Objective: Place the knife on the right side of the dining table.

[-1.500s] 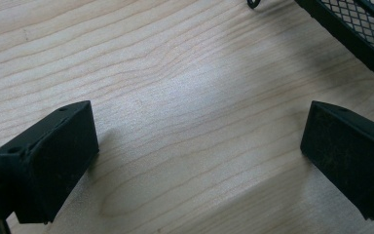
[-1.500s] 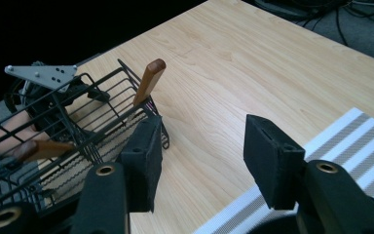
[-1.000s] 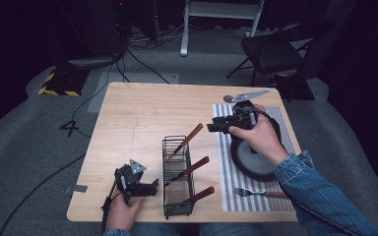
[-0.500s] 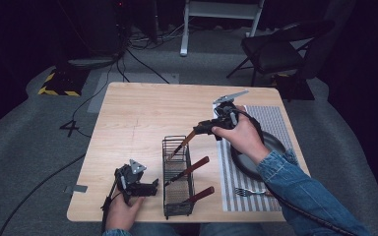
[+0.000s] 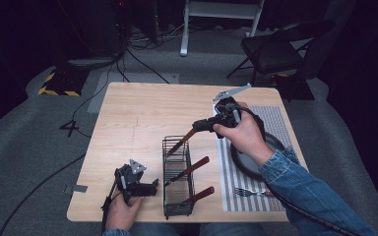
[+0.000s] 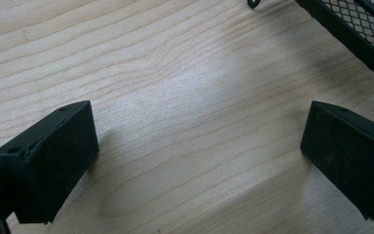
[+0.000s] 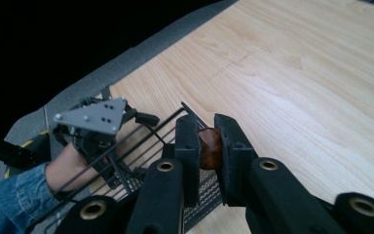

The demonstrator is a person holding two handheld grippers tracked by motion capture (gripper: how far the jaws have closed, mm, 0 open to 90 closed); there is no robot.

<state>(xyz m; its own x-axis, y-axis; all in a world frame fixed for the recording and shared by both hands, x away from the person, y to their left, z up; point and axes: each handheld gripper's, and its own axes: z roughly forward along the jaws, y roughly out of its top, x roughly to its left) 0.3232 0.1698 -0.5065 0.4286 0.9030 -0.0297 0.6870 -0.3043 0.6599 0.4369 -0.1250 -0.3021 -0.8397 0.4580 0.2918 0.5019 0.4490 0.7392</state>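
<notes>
A black wire basket stands on the wooden table and holds three utensils with brown wooden handles. My right gripper has just been closing and is now shut on the farthest handle, which leans out of the basket's far end. In the right gripper view the brown handle end sits pinched between the two pads of that gripper. My left gripper rests on the table just left of the basket, open. Between its wide-set jaws lies bare wood.
Right of the basket a striped mat carries a dark plate and a fork. Two more handles stick out of the basket's right side. A folding chair stands beyond the table.
My right hand came left from above the plate to the basket's far end, and its jaws closed on the handle there. The left hand kept still.
</notes>
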